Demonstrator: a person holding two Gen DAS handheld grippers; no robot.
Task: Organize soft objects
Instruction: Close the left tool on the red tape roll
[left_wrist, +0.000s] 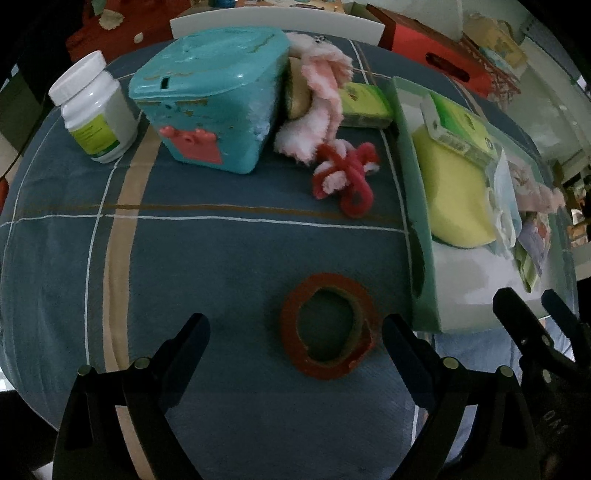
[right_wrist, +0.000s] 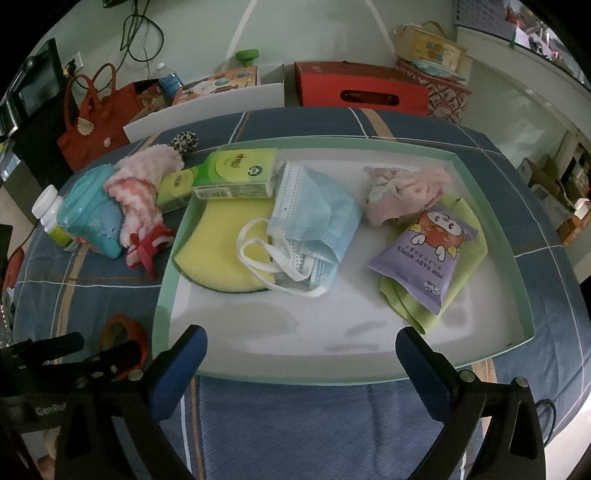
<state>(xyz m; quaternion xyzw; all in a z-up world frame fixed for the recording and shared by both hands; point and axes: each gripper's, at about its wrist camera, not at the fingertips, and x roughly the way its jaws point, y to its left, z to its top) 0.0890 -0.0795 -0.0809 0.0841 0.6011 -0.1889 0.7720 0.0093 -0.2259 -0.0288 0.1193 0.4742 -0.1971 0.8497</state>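
Note:
A pale green tray (right_wrist: 162, 295) (left_wrist: 410, 177) on the blue plaid cloth holds a yellow sponge (right_wrist: 218, 236) (left_wrist: 454, 192), a green tissue pack (right_wrist: 240, 173) (left_wrist: 458, 125), blue face masks (right_wrist: 314, 221), a pink fluffy cloth (right_wrist: 402, 192), a purple wipes packet (right_wrist: 424, 258) and a green cloth (right_wrist: 469, 229). Left of the tray lie a pink plush toy (left_wrist: 317, 107) (right_wrist: 140, 184), a red-and-pink fuzzy twist (left_wrist: 347, 173) (right_wrist: 147, 247) and a second green pack (left_wrist: 365, 99). My left gripper (left_wrist: 295, 328) is open over a red tape ring (left_wrist: 328, 325). My right gripper (right_wrist: 301, 343) is open at the tray's near edge, holding nothing.
A teal plastic box (left_wrist: 210, 96) and a white pill bottle (left_wrist: 92, 107) stand at the back left. A black-and-white ball (right_wrist: 184, 141) lies behind the plush. A red box (right_wrist: 362, 88), a red bag (right_wrist: 96, 122) and cartons sit beyond the table.

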